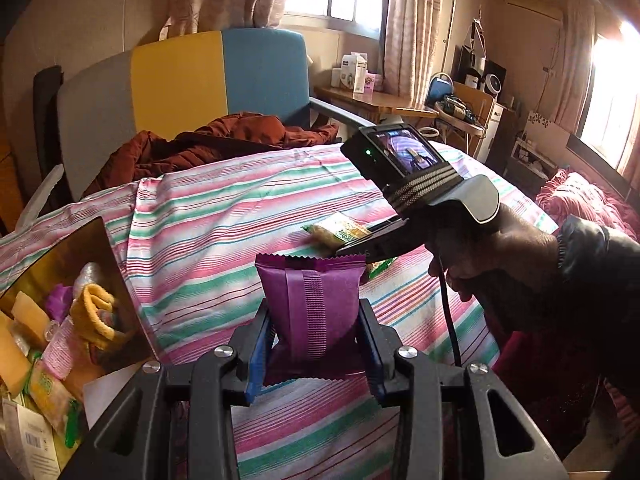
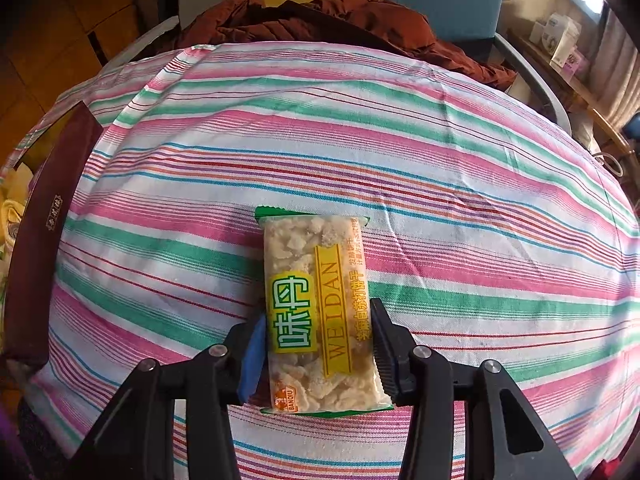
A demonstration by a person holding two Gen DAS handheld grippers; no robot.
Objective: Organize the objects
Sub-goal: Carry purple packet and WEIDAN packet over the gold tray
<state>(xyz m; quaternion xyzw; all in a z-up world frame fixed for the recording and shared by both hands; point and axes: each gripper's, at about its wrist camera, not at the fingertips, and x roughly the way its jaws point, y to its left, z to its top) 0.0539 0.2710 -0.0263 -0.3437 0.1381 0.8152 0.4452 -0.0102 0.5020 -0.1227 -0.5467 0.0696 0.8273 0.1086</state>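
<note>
My left gripper [image 1: 316, 344] is shut on a purple snack packet [image 1: 310, 308], held upright above the striped cloth [image 1: 200, 216]. In the right wrist view my right gripper [image 2: 316, 348] is shut on a clear snack bar packet [image 2: 316, 312] with a green and yellow label, its pads pressing the packet's two long sides over the striped cloth [image 2: 460, 184]. The left wrist view also shows the right gripper [image 1: 356, 248] held by a hand [image 1: 500, 256], with the same snack bar packet [image 1: 340, 232] in its fingers just beyond the purple one.
An open box [image 1: 60, 320] with several packets and a yellow cloth stands at the left; its dark red wall [image 2: 36, 248] shows in the right wrist view. A brown jacket [image 1: 224, 140] lies on a grey, yellow and blue chair [image 1: 180, 76] behind the table.
</note>
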